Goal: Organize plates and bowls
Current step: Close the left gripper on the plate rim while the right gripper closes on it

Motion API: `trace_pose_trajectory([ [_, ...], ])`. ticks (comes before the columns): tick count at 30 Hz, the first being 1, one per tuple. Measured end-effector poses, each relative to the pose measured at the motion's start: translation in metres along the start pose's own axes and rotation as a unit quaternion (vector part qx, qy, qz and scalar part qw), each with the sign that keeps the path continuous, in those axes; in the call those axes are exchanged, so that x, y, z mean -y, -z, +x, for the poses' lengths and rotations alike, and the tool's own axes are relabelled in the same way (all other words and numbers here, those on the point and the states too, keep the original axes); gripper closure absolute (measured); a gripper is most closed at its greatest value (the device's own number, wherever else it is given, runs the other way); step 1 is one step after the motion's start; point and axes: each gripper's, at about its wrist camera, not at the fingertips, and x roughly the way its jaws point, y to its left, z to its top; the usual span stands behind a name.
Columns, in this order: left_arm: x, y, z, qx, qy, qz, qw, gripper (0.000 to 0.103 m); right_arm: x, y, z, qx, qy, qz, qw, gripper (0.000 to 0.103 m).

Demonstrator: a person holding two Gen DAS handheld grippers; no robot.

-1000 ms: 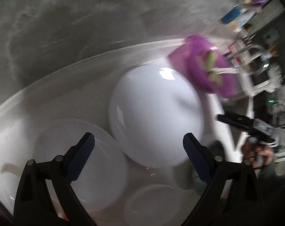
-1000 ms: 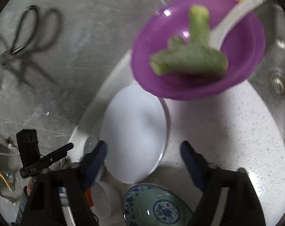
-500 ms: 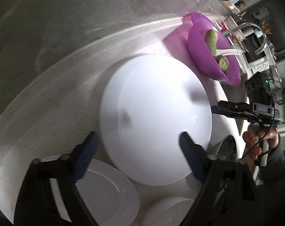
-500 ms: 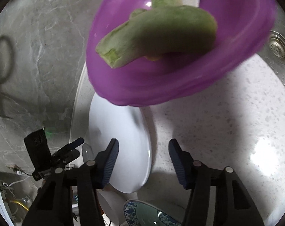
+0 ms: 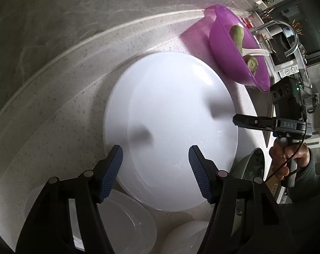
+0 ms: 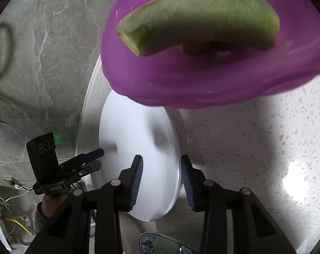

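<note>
both grippers have dropped closer to the large white plate (image 5: 170, 127) since a second ago, their jaws closing as they came. that plate lies flat and empty on the speckled white counter (image 5: 60, 110), near the counter's curved edge. beside its far rim stands a purple bowl (image 5: 234, 48) holding pieces of green vegetable (image 5: 237, 35) and a white spoon (image 5: 255, 52). at the near side sit a smaller white plate (image 5: 128, 222) and a white bowl (image 5: 189, 239), both empty, with a blue-patterned green bowl (image 6: 160, 244) close to the right gripper. left gripper (image 5: 155, 169) hangs over the large plate's near-left rim, jaws about half open, one pad outside the rim and one over the plate; whether either pad touches cannot be told. right gripper (image 6: 161, 182) straddles the opposite rim with a narrower gap, the rim between its blue pads but not visibly pinched. a person's hand (image 5: 286, 160) holds the right gripper's handle.
</note>
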Motion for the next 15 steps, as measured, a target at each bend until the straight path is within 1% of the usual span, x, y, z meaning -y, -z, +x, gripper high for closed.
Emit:
trace_pose_trajectory([
  [6, -0.007, -0.002, -0.001, -0.005, 0.030, -0.003, 0.9995, 0.042, 0.009, -0.005, -0.003, -0.002, 0.005, -0.007, 1.000, 0.066],
  [8, -0.008, -0.001, 0.001, -0.010, 0.035, -0.001, 0.9993, 0.051, 0.010, -0.003, -0.010, -0.005, 0.009, -0.010, 1.000, 0.067],
  [10, -0.004, -0.001, 0.007, -0.022, 0.034, 0.008, 0.9991, 0.051, 0.007, -0.002, -0.006, -0.005, 0.018, -0.015, 1.000, 0.073],
  [11, -0.003, -0.001, 0.008, -0.024, 0.030, 0.011, 0.9992, 0.051, 0.007, -0.001, -0.008, -0.003, 0.022, -0.016, 1.000, 0.074],
  [13, -0.004, -0.001, 0.004, -0.014, 0.023, 0.006, 0.9996, 0.051, 0.006, -0.001, -0.007, -0.002, 0.025, -0.018, 1.000, 0.076],
  [15, -0.008, -0.001, -0.005, 0.002, 0.028, 0.000, 0.9996, 0.051, 0.006, -0.002, -0.006, -0.004, 0.025, -0.015, 1.000, 0.076],
])
